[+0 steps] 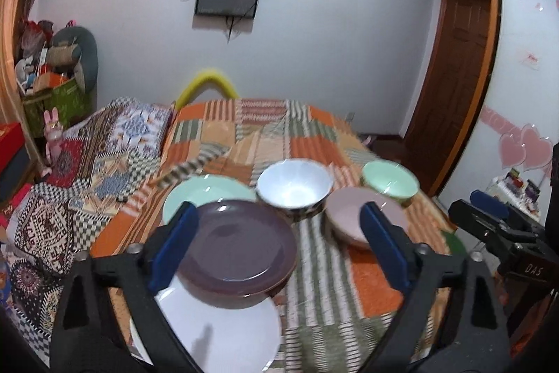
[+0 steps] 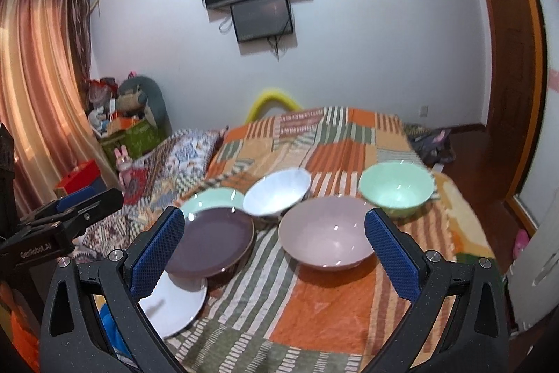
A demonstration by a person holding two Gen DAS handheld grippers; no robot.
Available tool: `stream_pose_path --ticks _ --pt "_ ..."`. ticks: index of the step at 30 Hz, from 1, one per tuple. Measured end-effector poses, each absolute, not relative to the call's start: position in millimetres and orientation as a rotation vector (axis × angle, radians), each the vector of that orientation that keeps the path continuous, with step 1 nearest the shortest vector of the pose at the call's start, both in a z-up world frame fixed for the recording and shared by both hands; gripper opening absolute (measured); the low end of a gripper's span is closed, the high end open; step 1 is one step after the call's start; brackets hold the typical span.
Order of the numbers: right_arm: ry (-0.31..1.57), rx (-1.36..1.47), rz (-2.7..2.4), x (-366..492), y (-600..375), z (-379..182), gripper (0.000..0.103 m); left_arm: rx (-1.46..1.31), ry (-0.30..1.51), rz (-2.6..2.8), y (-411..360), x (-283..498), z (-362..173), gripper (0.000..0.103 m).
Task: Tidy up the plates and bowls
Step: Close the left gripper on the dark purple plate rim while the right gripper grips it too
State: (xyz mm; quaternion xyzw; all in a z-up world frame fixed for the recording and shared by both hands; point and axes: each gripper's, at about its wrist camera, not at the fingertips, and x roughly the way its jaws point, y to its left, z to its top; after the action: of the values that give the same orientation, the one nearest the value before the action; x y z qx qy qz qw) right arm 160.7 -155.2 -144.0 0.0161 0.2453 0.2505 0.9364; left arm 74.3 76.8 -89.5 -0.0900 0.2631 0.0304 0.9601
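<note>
On a bed spread with an orange, green and white patchwork quilt (image 2: 349, 313) lie three plates and three bowls, all of them empty. At the near left a white plate (image 1: 223, 338) rests on the quilt, and a purple plate (image 1: 241, 243) lies partly over its far edge; behind that, further left, sits a pale green plate (image 1: 206, 191). In the middle, just beyond the purple plate, stands a white bowl (image 1: 295, 186) with a dark outside, touching or nearly touching the pink bowl (image 2: 328, 229) to its right. A green bowl (image 2: 396, 186) stands at the far right, just beside the pink one. The left gripper (image 1: 279, 247) hangs above the near plates with its blue pads spread wide and nothing between them; the purple plate shows just inside its left finger. The right gripper (image 2: 276, 254) is likewise wide apart and holds nothing, with the pink bowl lying just beyond its gap, nearer the right finger, and the purple plate beside the left finger.
</note>
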Motion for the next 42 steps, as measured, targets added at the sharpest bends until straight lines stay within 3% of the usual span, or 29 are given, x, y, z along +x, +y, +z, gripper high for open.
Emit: stream_pose_path --ticks 2,16,23,33,38,42 --pt "0.523 0.019 0.513 165.2 -148.7 -149.8 0.101 -0.178 0.573 0.077 86.4 81.9 -103.0 0.083" --pt "0.745 -0.029 0.621 220.6 -83.7 -199.1 0.060 -0.252 0.750 0.114 172.5 129.1 -173.5 0.047" --pt "0.833 -0.070 0.613 242.2 -57.2 -225.4 0.051 -0.309 0.831 0.118 210.6 156.2 -211.7 0.035" --pt "0.943 -0.096 0.587 264.9 -42.1 -254.1 0.033 -0.333 0.881 0.106 222.4 170.2 -242.5 0.031" --pt "0.972 -0.105 0.591 267.6 -34.0 -261.0 0.032 -0.350 0.892 0.098 225.5 172.8 -251.5 0.030" --pt "0.998 -0.110 0.595 271.5 -29.0 -265.9 0.032 -0.370 0.921 0.083 227.7 177.5 -258.3 0.021"
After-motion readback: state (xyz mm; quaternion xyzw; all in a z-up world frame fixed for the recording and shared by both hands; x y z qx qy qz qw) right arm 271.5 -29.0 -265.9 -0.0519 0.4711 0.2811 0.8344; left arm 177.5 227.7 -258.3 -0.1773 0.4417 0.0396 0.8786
